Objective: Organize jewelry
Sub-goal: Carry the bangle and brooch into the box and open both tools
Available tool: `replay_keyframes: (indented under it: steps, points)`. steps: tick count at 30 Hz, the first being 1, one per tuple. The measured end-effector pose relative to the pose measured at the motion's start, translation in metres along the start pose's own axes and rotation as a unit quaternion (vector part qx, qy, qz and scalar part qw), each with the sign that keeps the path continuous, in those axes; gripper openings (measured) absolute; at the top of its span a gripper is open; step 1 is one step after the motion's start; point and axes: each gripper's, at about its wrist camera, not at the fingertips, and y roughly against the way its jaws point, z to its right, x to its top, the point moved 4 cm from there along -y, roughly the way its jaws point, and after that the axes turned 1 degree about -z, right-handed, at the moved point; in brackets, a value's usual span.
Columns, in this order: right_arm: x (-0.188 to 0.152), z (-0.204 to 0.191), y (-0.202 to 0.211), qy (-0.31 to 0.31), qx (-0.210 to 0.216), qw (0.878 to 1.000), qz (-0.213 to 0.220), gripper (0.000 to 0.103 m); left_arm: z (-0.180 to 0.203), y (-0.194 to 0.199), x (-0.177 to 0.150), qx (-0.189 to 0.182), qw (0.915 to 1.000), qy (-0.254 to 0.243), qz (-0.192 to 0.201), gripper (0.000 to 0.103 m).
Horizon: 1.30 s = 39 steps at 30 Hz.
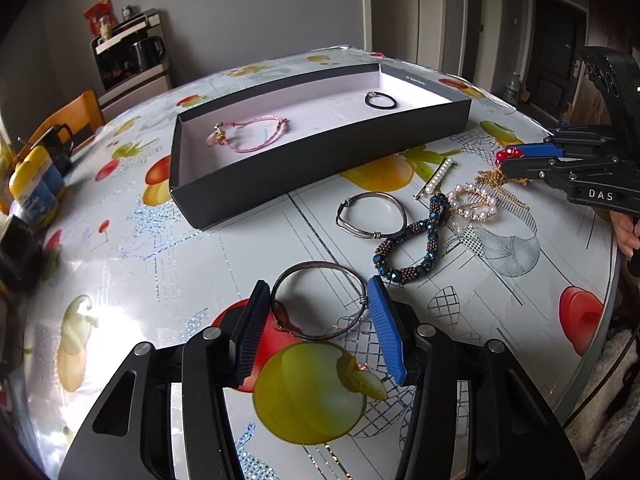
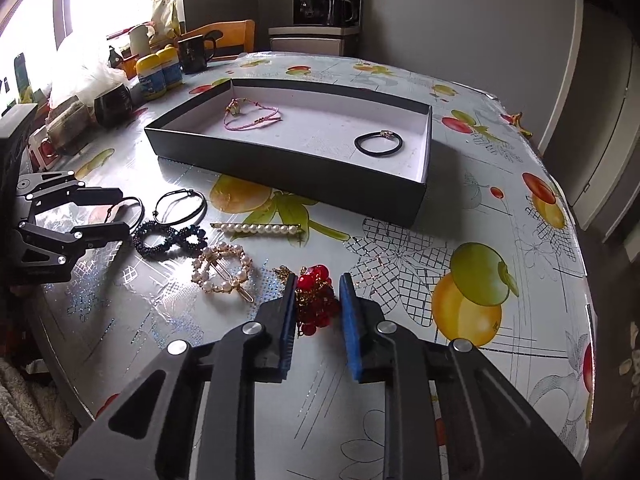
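Observation:
My left gripper (image 1: 318,296) is shut on a thin silver bangle (image 1: 316,265) that lies flat on the fruit-print table, a pad touching each side. My right gripper (image 2: 318,292) is shut on a red bead cluster (image 2: 316,300) with a gold chain (image 1: 494,178), at the table's near right. The black box (image 1: 320,152) with a white floor holds a pink cord bracelet (image 1: 248,136) and a black hair tie (image 1: 380,100). Between the grippers lie a second bangle (image 1: 370,216), a blue bead bracelet (image 1: 416,240), a round pearl clip (image 2: 222,270) and a pearl bar clip (image 2: 256,228).
Yellow-and-blue bottles (image 2: 158,72), a black mug (image 2: 194,52) and a dark jar (image 2: 112,104) crowd the window end of the table. A wooden chair (image 2: 236,38) stands behind them. The table's rounded edge (image 1: 612,280) runs close by the hand (image 1: 628,232) holding the right gripper.

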Motion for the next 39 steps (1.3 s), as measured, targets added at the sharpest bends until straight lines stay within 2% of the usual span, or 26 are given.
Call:
replay_keyframes:
  steps: [6, 11, 20, 26, 33, 39]
  points:
    - [0.007, 0.0, 0.011, 0.001, 0.004, 1.0, 0.014, 0.02, 0.0, 0.004, 0.0, 0.007, 1.0, -0.005, 0.001, 0.053]
    - [0.022, 0.0, 0.027, 0.003, 0.008, 0.999, 0.034, 0.02, -0.009, 0.023, 0.008, 0.013, 0.9997, 0.004, 0.021, 0.053]
    - [0.07, 0.014, 0.052, 0.001, 0.003, 0.997, 0.083, 0.02, -0.026, 0.051, 0.059, 0.021, 0.9978, 0.006, 0.063, 0.053]
    - [0.101, 0.026, 0.049, -0.009, 0.0, 0.995, 0.098, 0.02, -0.041, 0.036, 0.094, 0.027, 0.9973, 0.019, 0.066, 0.053]
    - [0.119, 0.035, 0.02, -0.028, 0.005, 0.996, 0.081, 0.02, -0.052, 0.007, 0.119, 0.031, 0.9974, 0.037, 0.053, 0.053]
    - [0.116, 0.038, -0.016, -0.05, 0.009, 0.998, 0.048, 0.02, -0.062, -0.03, 0.123, 0.031, 0.9976, 0.061, 0.012, 0.053]
